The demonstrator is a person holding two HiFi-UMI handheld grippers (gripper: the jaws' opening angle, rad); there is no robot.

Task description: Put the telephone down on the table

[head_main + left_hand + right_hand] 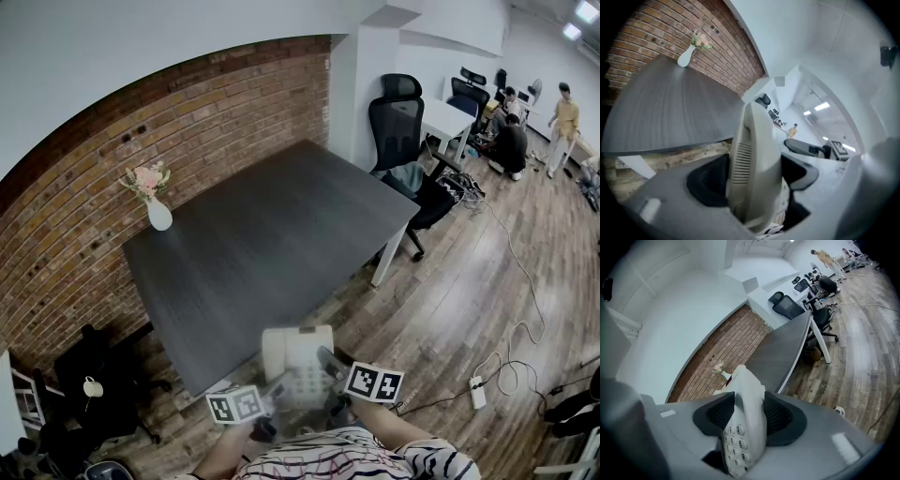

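A cream telephone [298, 361] with a keypad hangs in the air at the near edge of the dark grey table [272, 234], held from both sides. My left gripper [274, 394] is shut on its left side, and the left gripper view shows the phone's vented edge [754, 173] between the pads. My right gripper [330, 368] is shut on its right side. In the right gripper view the telephone [743, 427] shows its number keys, clamped between the dark pads [780, 418]. The handset lies across the top of the phone.
A white vase with pink flowers [157, 211] stands at the table's far left corner by the brick wall. A black office chair [398, 122] sits beyond the far end. On the wooden floor to the right lie a power strip [477, 391] and cable. People [565, 112] are far back right.
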